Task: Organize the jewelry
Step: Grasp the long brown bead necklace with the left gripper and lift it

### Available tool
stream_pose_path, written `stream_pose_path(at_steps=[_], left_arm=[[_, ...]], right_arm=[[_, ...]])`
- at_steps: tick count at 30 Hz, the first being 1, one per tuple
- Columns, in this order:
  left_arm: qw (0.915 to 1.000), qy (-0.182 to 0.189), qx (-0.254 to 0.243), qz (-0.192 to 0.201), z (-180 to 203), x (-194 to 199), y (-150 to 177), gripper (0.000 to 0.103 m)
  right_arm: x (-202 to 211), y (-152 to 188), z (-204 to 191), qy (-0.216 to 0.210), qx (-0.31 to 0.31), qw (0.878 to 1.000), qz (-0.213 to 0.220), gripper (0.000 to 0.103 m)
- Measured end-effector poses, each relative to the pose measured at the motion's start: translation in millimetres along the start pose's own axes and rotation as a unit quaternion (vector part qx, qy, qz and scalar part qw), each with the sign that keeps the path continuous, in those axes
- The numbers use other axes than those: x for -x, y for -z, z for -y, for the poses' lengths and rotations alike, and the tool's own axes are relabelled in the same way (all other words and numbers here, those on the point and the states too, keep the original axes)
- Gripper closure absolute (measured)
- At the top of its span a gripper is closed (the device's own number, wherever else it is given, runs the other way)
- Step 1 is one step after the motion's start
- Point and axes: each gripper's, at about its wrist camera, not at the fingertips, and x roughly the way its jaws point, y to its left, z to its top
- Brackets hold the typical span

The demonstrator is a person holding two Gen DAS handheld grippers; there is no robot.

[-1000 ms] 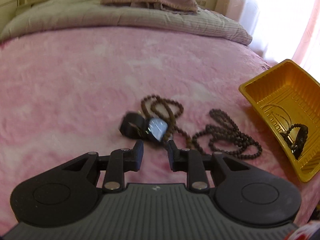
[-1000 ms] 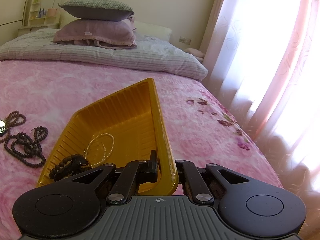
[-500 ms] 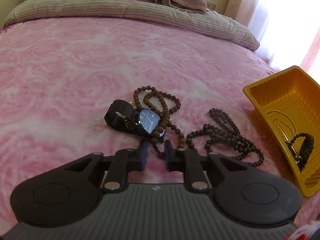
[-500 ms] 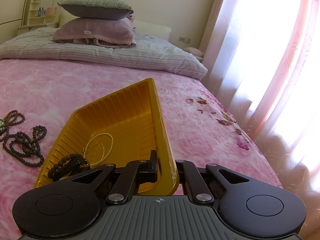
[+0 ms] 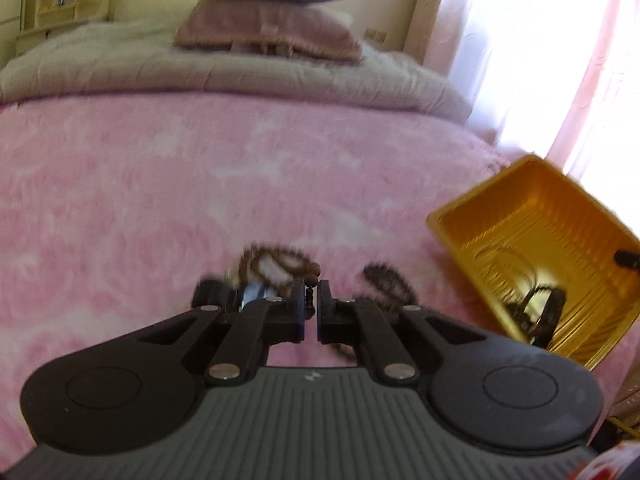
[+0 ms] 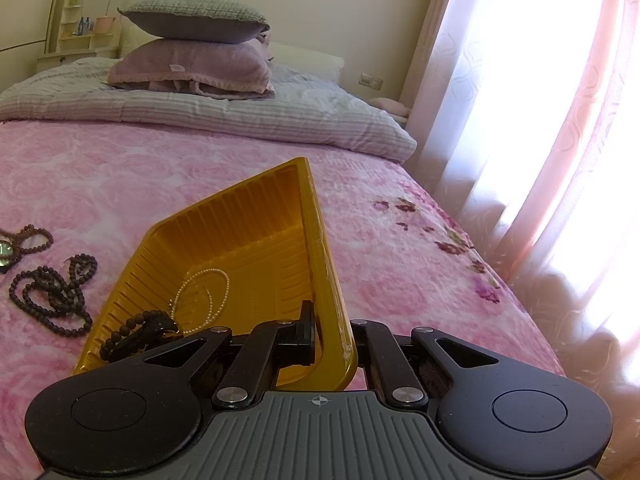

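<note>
We have the left gripper (image 5: pixel 309 304) nipped shut on the brown bead strand (image 5: pixel 308 298) on the bed (image 6: pixel 120 168); right gripper (image 6: pixel 330 336) clamps the yellow tray (image 6: pixel 240 224) wall; next, we judge, lift and carry beads trayward.

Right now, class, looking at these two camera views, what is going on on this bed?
A person with two handheld grippers is sorting jewelry on a pink bedspread. The right gripper is clamped on the wall of a yellow tray, which already holds a pearl strand and a dark bead bracelet. The left gripper is closed on a strand of beads; the view is blurred. A watch and dark bead necklace lie on the bed.
</note>
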Motion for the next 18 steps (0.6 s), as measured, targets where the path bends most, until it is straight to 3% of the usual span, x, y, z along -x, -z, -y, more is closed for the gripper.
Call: stream_pose_path(at_steps=[11,18], left_arm=[[0.9965,0.031,-0.036,0.069,18,37,-70,0.099],[0.9923,0.057,-0.061,0.091,43,48,-96,0.099]], right_arm=[[1,1,0,0.0,-0.003,1.0,0.0,0.097],[1,1,1,-0.001,-0.004,1.0,0.0,0.097]])
